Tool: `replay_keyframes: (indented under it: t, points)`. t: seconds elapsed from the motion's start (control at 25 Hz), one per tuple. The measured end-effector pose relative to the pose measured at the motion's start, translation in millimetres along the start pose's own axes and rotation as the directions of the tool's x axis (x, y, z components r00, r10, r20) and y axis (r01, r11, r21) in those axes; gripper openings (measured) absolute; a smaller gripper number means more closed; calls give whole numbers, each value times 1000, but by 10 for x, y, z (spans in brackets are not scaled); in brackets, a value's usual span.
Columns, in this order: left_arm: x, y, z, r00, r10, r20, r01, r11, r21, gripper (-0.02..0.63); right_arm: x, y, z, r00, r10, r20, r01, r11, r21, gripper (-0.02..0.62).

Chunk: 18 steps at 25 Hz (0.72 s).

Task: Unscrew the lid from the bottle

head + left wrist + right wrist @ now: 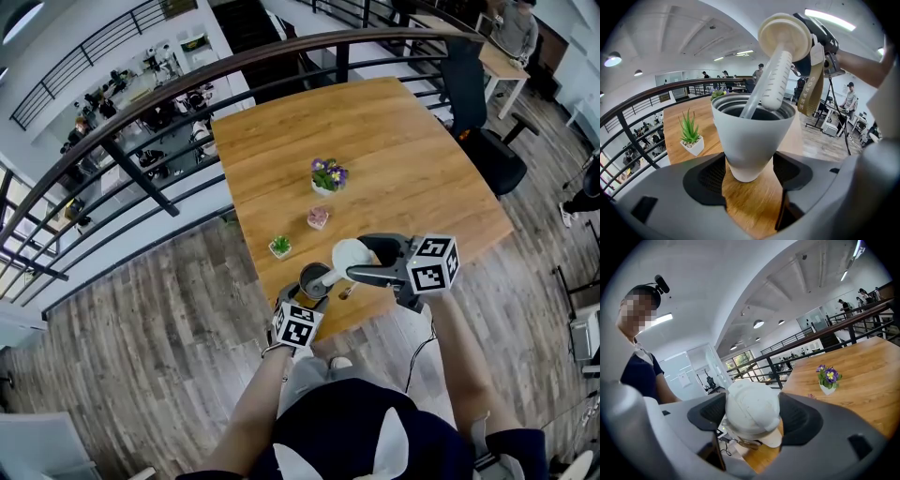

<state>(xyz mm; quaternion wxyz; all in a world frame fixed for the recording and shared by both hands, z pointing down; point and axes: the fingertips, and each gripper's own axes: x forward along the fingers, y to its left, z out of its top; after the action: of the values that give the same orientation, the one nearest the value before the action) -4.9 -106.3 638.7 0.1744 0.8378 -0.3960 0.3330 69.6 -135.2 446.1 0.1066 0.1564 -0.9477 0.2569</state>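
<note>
Wearer: dark top (347, 431) and both forearms (255, 408) fill the bottom of the head view, reaching out to the near edge of the table (403, 141)
Left gripper (749, 174): clenched on the bottle (752, 136) low down, a pad pressing each side of its narrow base; angled downward
Bottle: pale grey, flaring upward, upright on the wood close to the table's near edge; mouth open, dark inside
Lid (784, 35): white, off the threads and raised above the mouth, tilted; grasped across its rim by the right gripper (753, 414), jaws wide apart but bearing on it
Tube (774, 79): fixed under the lid, slanting down, its lower end inside the bottle mouth
Strap (808, 86): tan loop hanging loose from the lid
Task state: unscrewing looks done; lid not yet clear of the bottle
Risk 1: carrying the lid sideways from here would lever the tube against the rim and could tip or drag the bottle, which stands near the edge
Risk 2: rounded lid could slip from the pads if tilted hard
Risk 3: tube may drip on the wood once lifted out; cannot tell whether there is liquid
Writing: fine tick marks along the tube, no figures legible; black-and-white square markers on the cubes (433, 262); no brand seen
Further out: green plant in a white pot (279, 247), small pink item (318, 217), purple flowers (328, 175), all apart from the bottle
Farthest: curved railing (187, 84), lower floor beyond
</note>
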Motion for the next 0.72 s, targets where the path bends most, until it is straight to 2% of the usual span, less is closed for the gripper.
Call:
replay_keyframes:
  t: [0.16, 0.32, 0.52, 0.72]
  points:
    - [4, -14, -6, 1000, -3, 1, 3, 1000, -3, 322, -15, -67, -49, 999, -6, 42, 2, 996, 90, 356]
    - [-7, 4, 6, 1000, -5, -3, 5, 1000, -4, 322, -58, -156, -85, 995, -18, 95, -2, 978, 209, 356]
    - [-22, -4, -6, 1000, 13, 3, -13, 1000, -11, 322, -131, -271, -179, 982, -47, 185, -28, 923, 384, 356]
    - [-59, 13, -19, 1000, 30, 7, -30, 999, -27, 322, -204, -391, -218, 959, -88, 268, -61, 864, 500, 354]
